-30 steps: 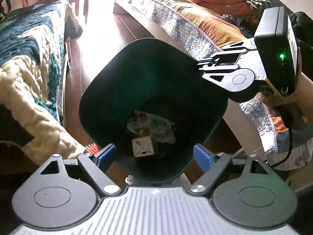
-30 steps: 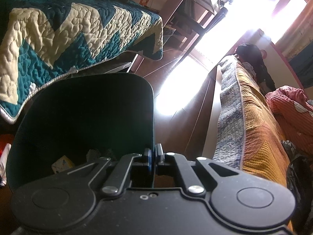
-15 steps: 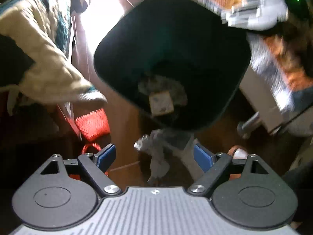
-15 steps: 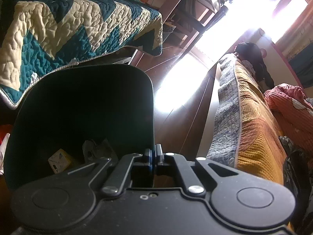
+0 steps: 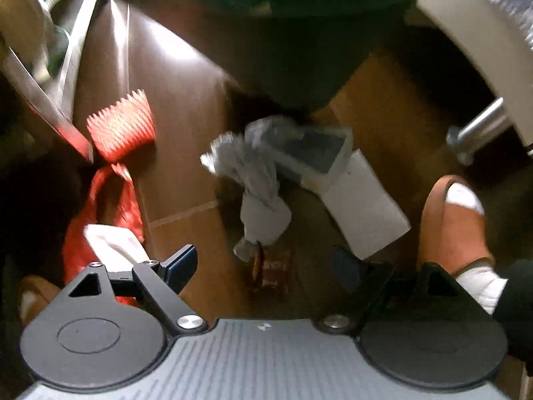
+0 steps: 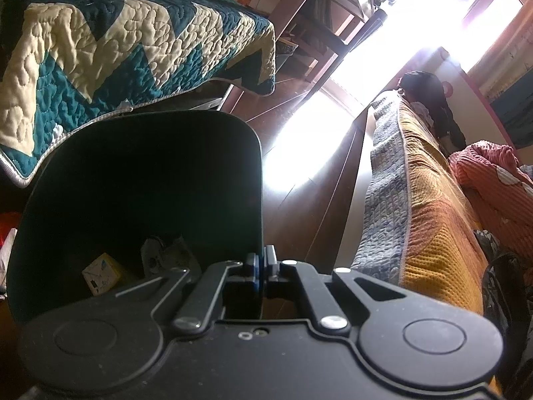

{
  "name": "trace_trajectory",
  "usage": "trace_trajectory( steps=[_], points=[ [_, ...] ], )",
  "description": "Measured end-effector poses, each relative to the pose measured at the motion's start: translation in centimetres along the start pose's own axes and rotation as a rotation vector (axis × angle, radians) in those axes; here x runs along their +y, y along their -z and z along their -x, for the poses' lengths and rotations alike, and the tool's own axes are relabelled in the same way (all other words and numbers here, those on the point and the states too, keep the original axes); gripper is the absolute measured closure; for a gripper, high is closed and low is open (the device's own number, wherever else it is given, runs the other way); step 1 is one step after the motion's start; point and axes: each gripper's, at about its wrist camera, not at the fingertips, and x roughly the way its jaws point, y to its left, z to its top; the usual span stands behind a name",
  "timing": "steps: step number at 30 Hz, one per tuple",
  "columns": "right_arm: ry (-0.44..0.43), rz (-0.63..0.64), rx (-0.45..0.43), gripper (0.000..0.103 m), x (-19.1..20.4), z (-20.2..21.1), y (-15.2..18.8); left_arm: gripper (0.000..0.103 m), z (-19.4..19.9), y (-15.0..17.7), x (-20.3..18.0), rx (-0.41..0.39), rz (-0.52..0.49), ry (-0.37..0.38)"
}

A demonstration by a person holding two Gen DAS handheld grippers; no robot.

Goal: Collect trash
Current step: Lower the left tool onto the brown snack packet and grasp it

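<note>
My left gripper (image 5: 263,264) points down at the wooden floor, open and empty. Just beyond its fingertips lie a crumpled grey paper (image 5: 258,180), a white carton (image 5: 363,200) with a dark open end, and a small brown wrapper (image 5: 274,273). The dark green bin (image 5: 283,63) stands behind this trash. In the right wrist view my right gripper (image 6: 263,261) is shut on the near rim of the bin (image 6: 133,183). A yellow box (image 6: 101,273) and crumpled paper (image 6: 166,253) lie at the bin's bottom.
A red bag (image 5: 120,130) with white paper lies on the floor at left. A person's foot in an orange slipper (image 5: 449,223) stands at right, near a metal bed leg (image 5: 476,133). A teal-and-cream quilted bed (image 6: 116,50) and an orange-covered bed (image 6: 416,200) flank the floor strip.
My left gripper has dropped from above the bin's mouth and tipped down toward the floor trash in front of the bin. The right gripper keeps its hold on the rim.
</note>
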Motion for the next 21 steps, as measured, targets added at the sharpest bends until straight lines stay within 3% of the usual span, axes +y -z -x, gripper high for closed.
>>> trace_trajectory(
  steps=[5,11,13,17,19,21],
  points=[
    [0.001,0.001,0.003,0.101,0.0,0.0,0.1,0.016,-4.1,0.8,-0.3,0.094,0.0,-0.015],
    [0.003,-0.007,0.016,0.101,-0.1,-0.4,0.1,0.018,-7.3,0.7,-1.0,0.151,-0.011,-0.005],
    [-0.002,-0.012,0.013,0.101,-0.2,-0.4,0.1,0.033,-8.0,0.7,-0.9,0.167,-0.016,-0.004],
    [-0.005,-0.021,0.011,0.101,-0.3,-0.5,0.1,0.046,-8.9,0.7,-0.7,0.189,-0.014,-0.005],
    [-0.005,-0.024,0.011,0.101,-0.4,-0.6,0.1,0.065,-9.0,0.8,-0.5,0.191,-0.004,0.01],
    [-0.005,-0.022,0.01,0.101,-0.3,-0.6,0.0,0.07,-9.0,0.9,-0.3,0.195,-0.002,0.013]
  ],
)
